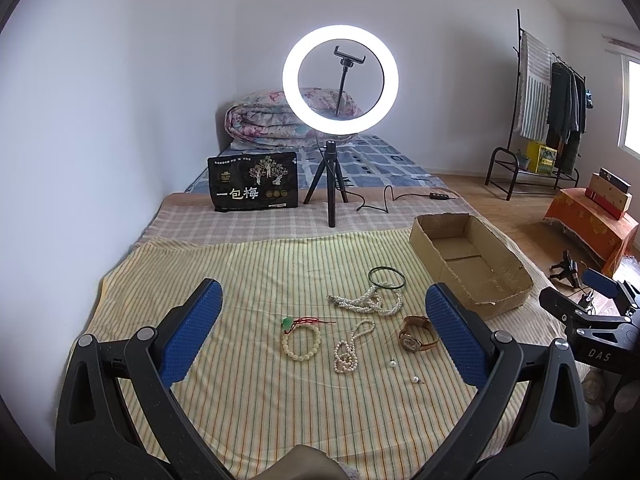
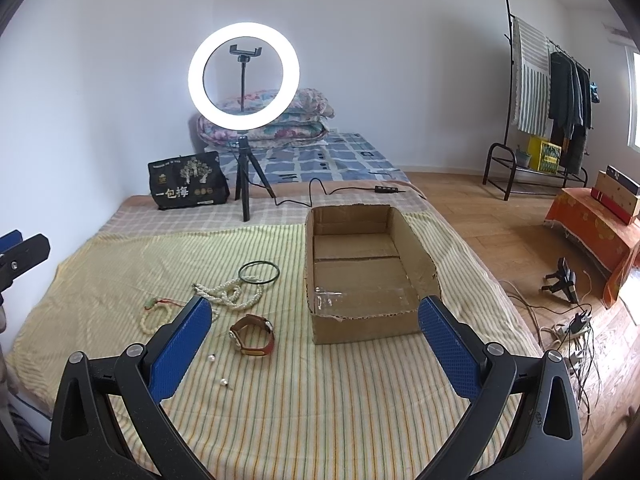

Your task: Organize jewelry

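Jewelry lies on a yellow striped cloth (image 1: 248, 264): a dark bangle (image 1: 386, 277), a thick pearl necklace (image 1: 370, 302), a beaded bracelet with a green charm (image 1: 301, 338), a thin pearl strand (image 1: 352, 346), a brown-strap watch (image 1: 416, 334) and two pearl earrings (image 1: 394, 362). An empty cardboard box (image 2: 360, 264) sits to the right. My left gripper (image 1: 324, 300) is open and empty above the jewelry. My right gripper (image 2: 316, 312) is open and empty before the box, with the watch (image 2: 252, 334) near its left finger.
A lit ring light on a tripod (image 1: 340, 80) and a black snack bag (image 1: 253, 186) stand behind the cloth, with a cable (image 1: 384, 200) beside them. Folded quilts (image 1: 280, 118) lie at the back. A clothes rack (image 1: 552, 112), an orange-covered stand (image 1: 592, 224) and floor cables (image 2: 576, 328) are right.
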The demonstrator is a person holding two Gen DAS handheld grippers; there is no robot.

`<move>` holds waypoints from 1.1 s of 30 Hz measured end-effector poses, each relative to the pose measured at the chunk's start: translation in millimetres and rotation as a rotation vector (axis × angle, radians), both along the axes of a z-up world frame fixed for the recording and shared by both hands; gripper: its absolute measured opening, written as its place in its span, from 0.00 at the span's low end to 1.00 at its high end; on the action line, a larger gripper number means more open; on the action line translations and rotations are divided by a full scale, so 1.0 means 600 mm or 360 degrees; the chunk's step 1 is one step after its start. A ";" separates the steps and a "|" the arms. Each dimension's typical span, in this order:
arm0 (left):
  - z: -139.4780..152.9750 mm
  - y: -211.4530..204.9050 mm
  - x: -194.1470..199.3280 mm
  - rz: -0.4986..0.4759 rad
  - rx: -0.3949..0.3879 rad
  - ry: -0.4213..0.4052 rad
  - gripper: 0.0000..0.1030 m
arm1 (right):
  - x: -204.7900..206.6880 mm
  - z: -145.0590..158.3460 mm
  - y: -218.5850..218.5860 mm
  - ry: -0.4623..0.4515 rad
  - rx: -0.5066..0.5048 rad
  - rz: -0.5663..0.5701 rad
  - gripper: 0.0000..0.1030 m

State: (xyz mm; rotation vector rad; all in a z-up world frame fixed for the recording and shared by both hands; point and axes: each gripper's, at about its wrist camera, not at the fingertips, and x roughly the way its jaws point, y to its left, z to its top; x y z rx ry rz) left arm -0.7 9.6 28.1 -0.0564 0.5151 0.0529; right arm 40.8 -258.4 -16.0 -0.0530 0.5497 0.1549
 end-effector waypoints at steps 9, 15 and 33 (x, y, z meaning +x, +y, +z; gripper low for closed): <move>-0.019 0.013 0.008 0.0051 0.0004 0.0032 1.00 | 0.010 0.002 0.017 0.0009 -0.0026 -0.0015 0.99; -0.030 0.025 0.019 0.0057 0.0017 0.0067 1.00 | 0.014 -0.004 0.030 0.0019 -0.0055 0.0000 0.99; -0.050 0.124 0.105 0.0057 -0.0114 0.0225 0.92 | 0.031 -0.043 0.023 0.0091 0.0013 0.0194 0.99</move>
